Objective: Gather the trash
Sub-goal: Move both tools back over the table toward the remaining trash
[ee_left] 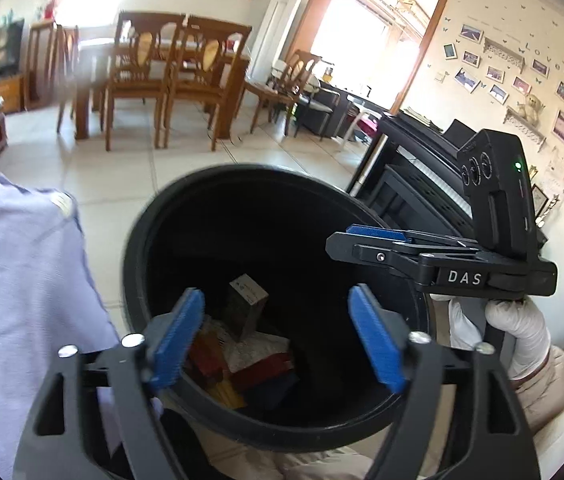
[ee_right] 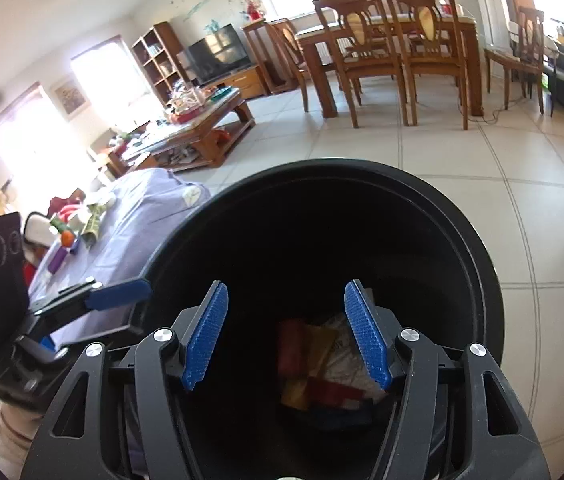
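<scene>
A: Starting at nine o'clock in the left wrist view, what's there?

B: A lavender cloth point(ee_left: 21, 272) draped over a surface just beside the black trash bin point(ee_left: 137, 248). The bin fills the centre, its round mouth tilted toward the camera.

A: And the left gripper point(ee_left: 277, 336)?

B: It hovers over the bin's near rim at six o'clock, blue pads spread wide apart, nothing between them.

A: What lies in the bin?

B: Trash at the bottom: a small grey carton point(ee_left: 243, 306) standing on end with print too small to read, plus red, yellow and white wrappers point(ee_left: 241, 364) piled beneath it.

A: Any writing you can read?

B: "DAS" in white letters on the right gripper point(ee_left: 374, 240), at three o'clock, held by a white-gloved hand point(ee_left: 518, 328). On the far wall, at two o'clock, letters spell "LOVE" among framed photos point(ee_left: 498, 76).

A: From the right wrist view?

B: The left gripper comes in at nine o'clock beside the cloth, which carries small scattered items point(ee_right: 77, 228). The right gripper point(ee_right: 286, 336) sits above the bin point(ee_right: 478, 280) with its pads wide apart and holding nothing; wrappers point(ee_right: 330, 368) show between them, blurred.

A: Behind?

B: A wooden dining table with chairs point(ee_right: 394, 48) at one o'clock, and a television point(ee_right: 217, 52) at eleven.
</scene>
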